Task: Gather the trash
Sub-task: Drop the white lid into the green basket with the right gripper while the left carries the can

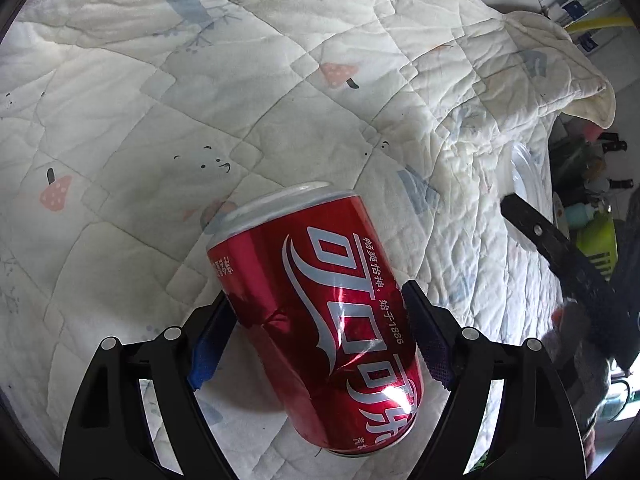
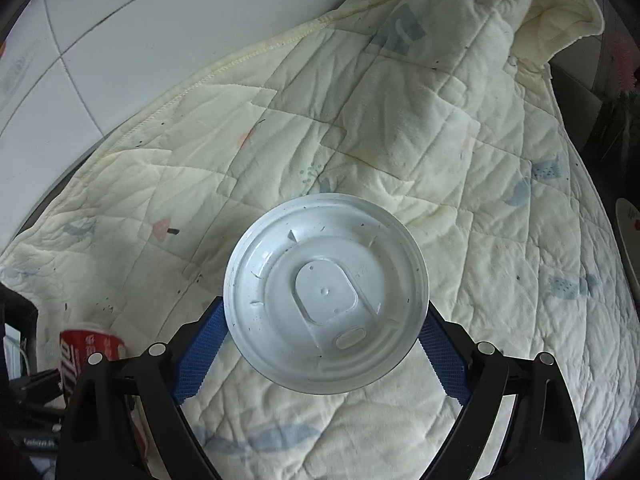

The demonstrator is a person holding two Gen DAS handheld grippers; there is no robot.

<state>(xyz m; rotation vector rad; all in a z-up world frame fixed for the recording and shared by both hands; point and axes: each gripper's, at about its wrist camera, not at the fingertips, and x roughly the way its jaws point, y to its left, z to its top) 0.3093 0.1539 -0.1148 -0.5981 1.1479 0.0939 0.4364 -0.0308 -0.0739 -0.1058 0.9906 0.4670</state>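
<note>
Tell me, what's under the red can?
Under the red can, held up between the left gripper's fingers, lies the cream quilt with mushroom prints. The patch of quilt right behind the can is covered.

A cream quilted blanket (image 1: 280,80) with faded mushroom and bird prints spreads beneath both grippers, wrinkled, its stitched edge lying on white floor tiles (image 2: 100,20).

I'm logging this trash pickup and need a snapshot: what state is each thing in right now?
Red can: dented, tilted, clamped between the left tool's pads, off the quilt.
Clear plastic lid: flat side up, edges gripped by the right tool, held above the quilt.
Left tool: shut on the can.
Right tool: shut on the lid.
Quilt: spread out, wrinkled.
</note>
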